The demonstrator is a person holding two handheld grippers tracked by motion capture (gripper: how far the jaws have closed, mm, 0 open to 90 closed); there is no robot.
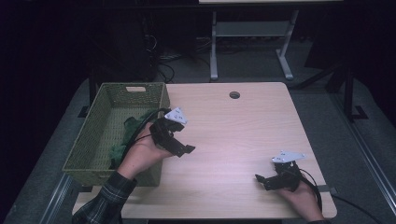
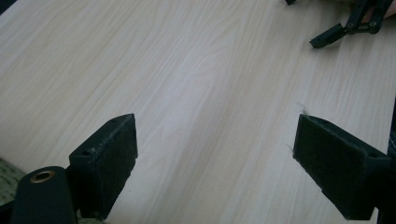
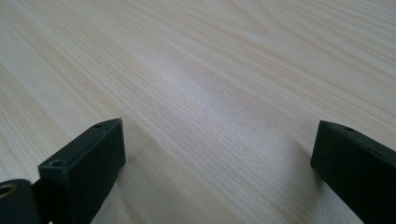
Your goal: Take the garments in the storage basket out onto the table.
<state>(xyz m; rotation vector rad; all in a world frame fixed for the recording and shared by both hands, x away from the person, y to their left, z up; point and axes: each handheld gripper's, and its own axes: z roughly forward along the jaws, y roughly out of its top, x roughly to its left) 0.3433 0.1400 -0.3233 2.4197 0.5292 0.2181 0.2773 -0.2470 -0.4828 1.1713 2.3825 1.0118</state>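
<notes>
Both grippers empty, green cloth in the basket beside the left one

The left gripper [image 1: 180,144] hangs over the table [image 1: 233,135] with its jaws spread wide and nothing between them, pointing right, away from the basket [image 1: 93,135]. The green cloth [image 1: 128,133] lies bunched inside that basket, just to the gripper's left and behind the hand, with no clear long axis. The right gripper [image 1: 264,181], jaws also apart and empty, rests low near the table's front right, well apart from the cloth; the left is far nearer.

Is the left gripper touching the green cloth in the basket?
Apart. The high view shows the left gripper over bare table, outside the basket holding the green cloth.
</notes>
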